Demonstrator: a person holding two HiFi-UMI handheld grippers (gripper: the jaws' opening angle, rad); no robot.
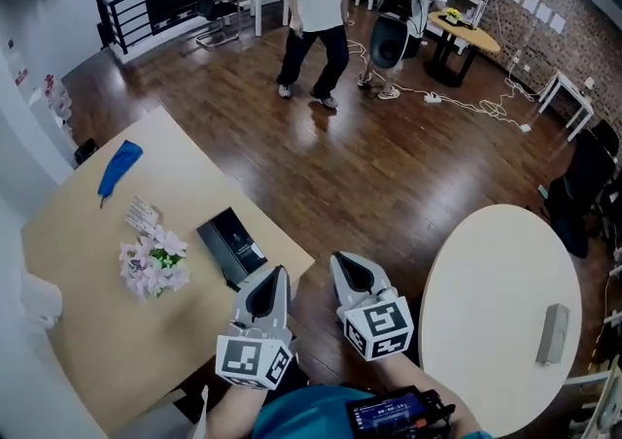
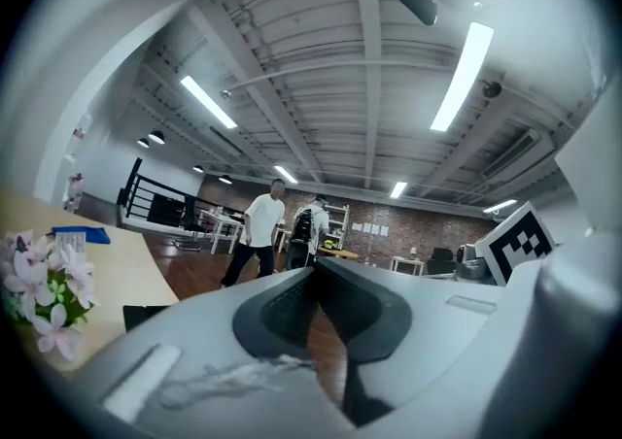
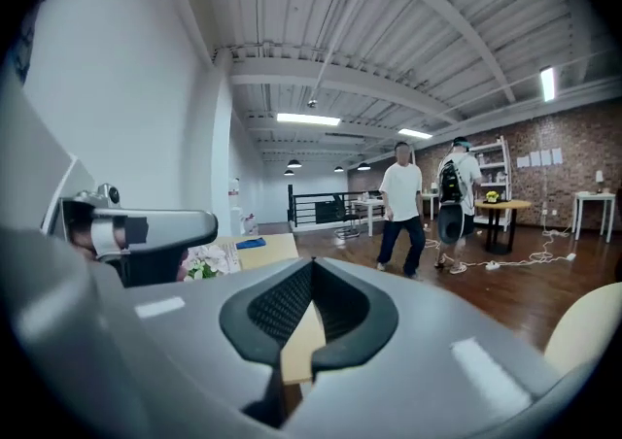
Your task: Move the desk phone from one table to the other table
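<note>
Head view first: both my tongs hang out in front of me over the floor between the two tables, left gripper and right gripper, each pinched together with nothing in it. The desk phone (I'm taking the black slab for it) lies on the wooden table close to the edge, just beside the flowers and just left of my left tips. Its long axis runs diagonally, roughly along that table edge toward me. So left is clearly the nearer hand, and the round table is off to my right. Left gripper view: jaws meet, empty, aimed across the room, with a dark corner low left that's probably the desk phone. Right gripper view: jaws together too, nothing held, and I can't pick the phone out.
</note>
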